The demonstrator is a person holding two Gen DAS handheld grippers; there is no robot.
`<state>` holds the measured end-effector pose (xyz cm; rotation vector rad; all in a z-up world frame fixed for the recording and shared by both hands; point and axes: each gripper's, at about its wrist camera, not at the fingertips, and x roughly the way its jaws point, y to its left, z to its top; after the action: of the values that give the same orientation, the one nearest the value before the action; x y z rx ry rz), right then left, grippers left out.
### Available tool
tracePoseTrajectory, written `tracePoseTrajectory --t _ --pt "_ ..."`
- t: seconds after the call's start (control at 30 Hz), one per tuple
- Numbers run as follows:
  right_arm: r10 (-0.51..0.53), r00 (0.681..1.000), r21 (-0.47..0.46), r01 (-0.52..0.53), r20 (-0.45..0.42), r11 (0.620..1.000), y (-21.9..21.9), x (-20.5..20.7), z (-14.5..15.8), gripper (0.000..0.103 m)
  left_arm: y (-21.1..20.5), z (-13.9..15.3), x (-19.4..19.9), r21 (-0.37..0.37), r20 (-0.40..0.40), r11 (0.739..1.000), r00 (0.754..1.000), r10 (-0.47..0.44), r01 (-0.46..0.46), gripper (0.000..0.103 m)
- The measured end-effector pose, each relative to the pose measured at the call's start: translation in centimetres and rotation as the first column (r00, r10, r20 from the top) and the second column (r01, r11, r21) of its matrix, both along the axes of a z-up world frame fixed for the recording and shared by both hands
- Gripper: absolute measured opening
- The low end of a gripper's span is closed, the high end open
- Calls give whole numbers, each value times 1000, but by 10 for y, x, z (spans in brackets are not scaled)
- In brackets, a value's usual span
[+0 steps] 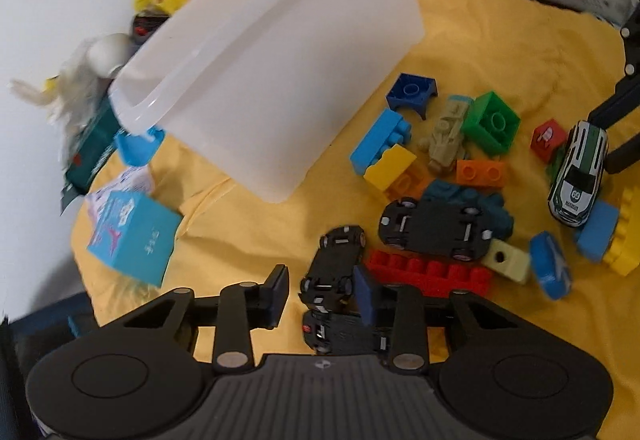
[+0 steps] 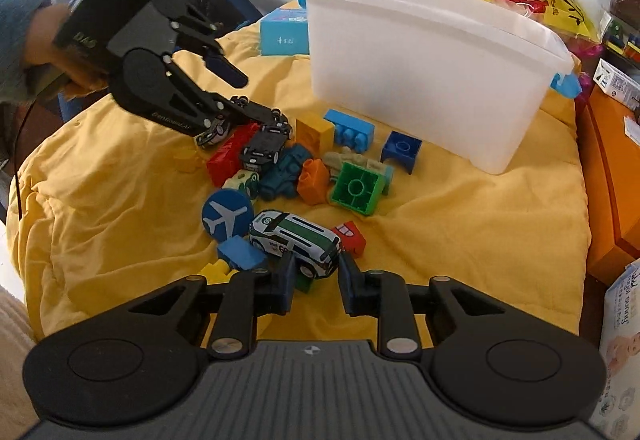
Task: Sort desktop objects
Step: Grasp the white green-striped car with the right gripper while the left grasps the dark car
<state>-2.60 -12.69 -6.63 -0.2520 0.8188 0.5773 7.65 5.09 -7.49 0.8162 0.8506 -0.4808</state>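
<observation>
Toy cars and building bricks lie heaped on a yellow cloth in front of a white plastic bin. My right gripper is shut on the tail of a white and green toy car; it shows at the right edge of the left wrist view. My left gripper hangs over two upturned black cars. One black car lies against its right finger, with a gap to the left finger. A third black car lies beside a red brick.
Green, blue, orange and yellow bricks and a round blue plane sign crowd the pile. A blue box stands behind it. An orange cabinet borders the right side. A person's hand holds the left gripper.
</observation>
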Motion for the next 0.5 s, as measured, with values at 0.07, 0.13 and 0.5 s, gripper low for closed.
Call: tracePoseTrajectory --t 0.07,0.13,0.5 --pt "-9 1000 6 9 -10 1000 2 3 -3 26 2 -12 12 5 -106 1000 994 -21 21 36" --pt "-24 999 5 24 -22 1000 5 7 -5 26 4 -16 14 -11 -99 999 994 -47 46 33" --pt "-9 1000 -65 11 25 998 8 8 -4 36 30 20 -1 -294 -89 939 983 161 -180 14"
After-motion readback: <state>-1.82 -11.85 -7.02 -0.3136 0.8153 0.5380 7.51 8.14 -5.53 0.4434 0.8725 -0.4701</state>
